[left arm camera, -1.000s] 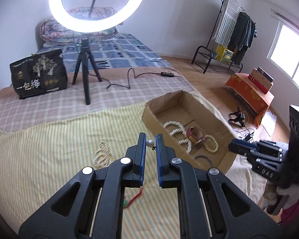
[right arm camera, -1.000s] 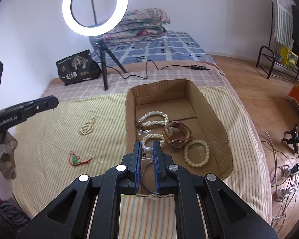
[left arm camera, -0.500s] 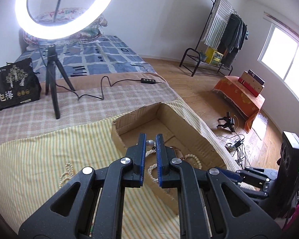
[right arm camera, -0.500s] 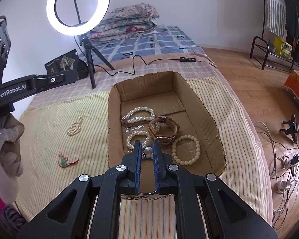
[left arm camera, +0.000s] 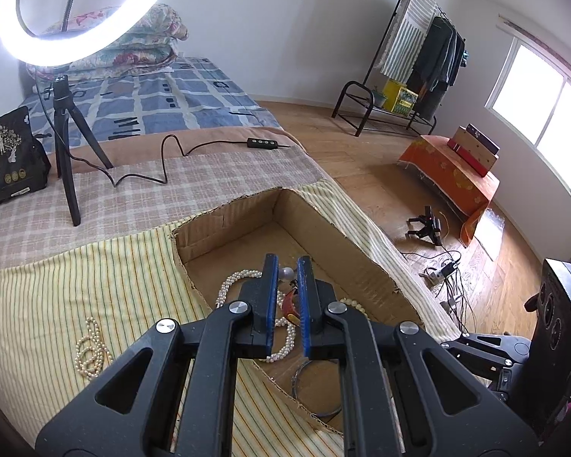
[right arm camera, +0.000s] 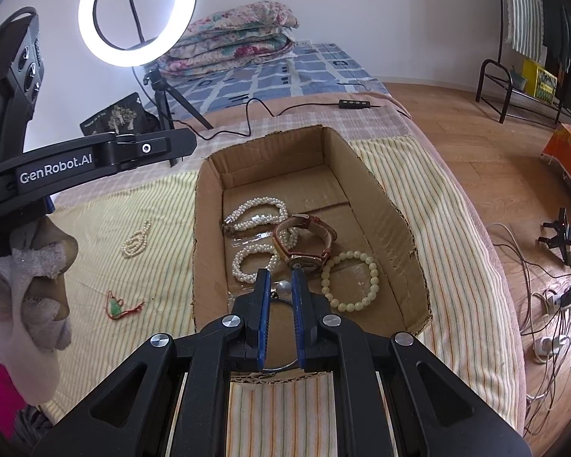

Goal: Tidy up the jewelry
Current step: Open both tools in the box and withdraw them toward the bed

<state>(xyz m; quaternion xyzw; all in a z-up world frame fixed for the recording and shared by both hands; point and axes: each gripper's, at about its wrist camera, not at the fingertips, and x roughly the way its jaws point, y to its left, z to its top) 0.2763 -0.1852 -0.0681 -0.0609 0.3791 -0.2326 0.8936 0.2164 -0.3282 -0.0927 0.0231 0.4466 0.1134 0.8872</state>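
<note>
Both of my grippers are over the cardboard box (right arm camera: 380, 205) on the bed, pointing down into it. My left gripper (left arm camera: 287, 266) is squeezed nearly closed, with just a thin gap between the blue pads. A small silvery ball (left arm camera: 285, 273) shows right at the tips, but I honestly can't tell if it's pinched or just sitting in the gap. It's the same with my right gripper (right arm camera: 281, 280): almost fully closed, a second silvery ball (right arm camera: 284, 286) between the tips, and I can't tell if it's gripped.

Most of the jewelry is inside the box, just ahead of the right gripper:
- The pale bead bracelet (right arm camera: 350, 282) is a bit to the right of the tips.
- A pearl bracelet (right arm camera: 253, 262) is a bit to the left of them.
- The brown-strap watch (right arm camera: 304, 240) is straight ahead, resting partly on the pearls.
- A twisted pearl bracelet (right arm camera: 255, 213) lies beyond that.
- A dark thin bangle (right arm camera: 281, 365) lies underneath the right gripper, at the near end of the box.

Two pieces are outside the box, well off to the left of the right gripper on the striped bedspread (right arm camera: 95, 221). They are a loose pearl strand (right arm camera: 136, 238) and, nearer to me, a green pendant on red cord (right arm camera: 118, 304).
</note>
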